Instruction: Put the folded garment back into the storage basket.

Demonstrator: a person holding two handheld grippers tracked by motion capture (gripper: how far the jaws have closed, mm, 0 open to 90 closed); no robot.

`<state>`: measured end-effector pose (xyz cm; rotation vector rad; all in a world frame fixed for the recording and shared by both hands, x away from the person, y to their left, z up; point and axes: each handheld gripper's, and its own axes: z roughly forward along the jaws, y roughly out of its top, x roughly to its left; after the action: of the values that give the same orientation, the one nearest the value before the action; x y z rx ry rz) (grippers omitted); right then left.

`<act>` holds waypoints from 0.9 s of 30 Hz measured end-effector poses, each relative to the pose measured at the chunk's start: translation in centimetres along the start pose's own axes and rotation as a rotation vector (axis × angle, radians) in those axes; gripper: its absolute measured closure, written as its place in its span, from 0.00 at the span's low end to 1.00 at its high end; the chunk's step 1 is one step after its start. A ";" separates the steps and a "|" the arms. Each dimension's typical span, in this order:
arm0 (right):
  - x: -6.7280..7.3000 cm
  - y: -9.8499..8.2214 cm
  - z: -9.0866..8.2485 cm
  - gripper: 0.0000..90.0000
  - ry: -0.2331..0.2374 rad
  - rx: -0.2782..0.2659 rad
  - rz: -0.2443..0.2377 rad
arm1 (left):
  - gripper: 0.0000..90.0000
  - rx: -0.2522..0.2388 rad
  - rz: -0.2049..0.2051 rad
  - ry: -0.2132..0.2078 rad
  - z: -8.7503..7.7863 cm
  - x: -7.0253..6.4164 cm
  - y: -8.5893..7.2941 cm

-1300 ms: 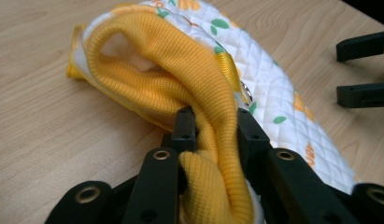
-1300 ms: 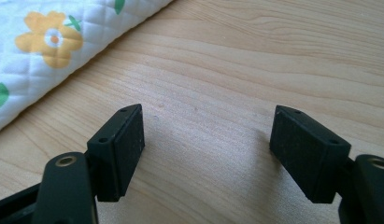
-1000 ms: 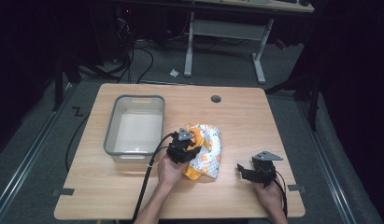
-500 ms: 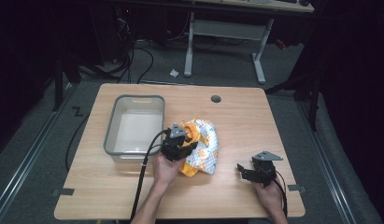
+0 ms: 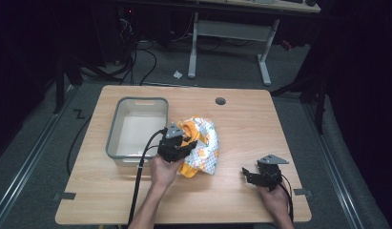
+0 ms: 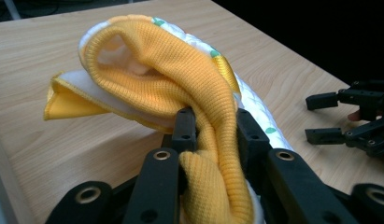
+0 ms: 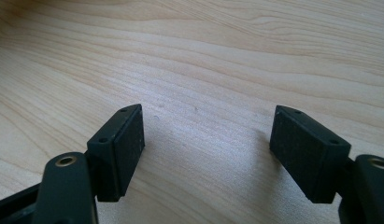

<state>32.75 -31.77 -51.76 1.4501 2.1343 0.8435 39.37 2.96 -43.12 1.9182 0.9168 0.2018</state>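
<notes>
Since our left fingers [image 6: 213, 128] already pinch the soft, light yellow cloth [image 5: 201, 145] by its ribbed edge and our right fingers [image 7: 208, 154] stand wide, we judge the limp free end at 5 o'clock a good second hold.

right hand-held gripper [image 7: 206, 140], jaws wide apart and empty, just above bare light-wood table [image 7: 217, 56]
</notes>
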 end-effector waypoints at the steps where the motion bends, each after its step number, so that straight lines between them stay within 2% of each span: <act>1: 0.0 0.0 0.0 0.29 0.000 0.000 0.000 | 0.82 -0.003 -0.005 0.000 -0.2 0.1 0.0; 6: 0.0 0.0 0.0 0.29 0.000 0.000 0.000 | 0.82 -0.014 -0.009 0.010 -0.9 0.5 0.2; 14: 0.0 0.0 0.0 0.29 0.000 0.000 0.000 | 0.82 -0.033 0.016 0.028 -2.2 0.8 1.4; 27: 0.0 0.0 0.0 0.29 0.000 0.000 0.000 | 0.82 -0.065 -0.002 0.053 -4.3 2.4 2.3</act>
<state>32.75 -31.77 -51.76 1.4503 2.1343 0.8436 40.11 6.99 -39.57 1.8599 0.9360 0.2789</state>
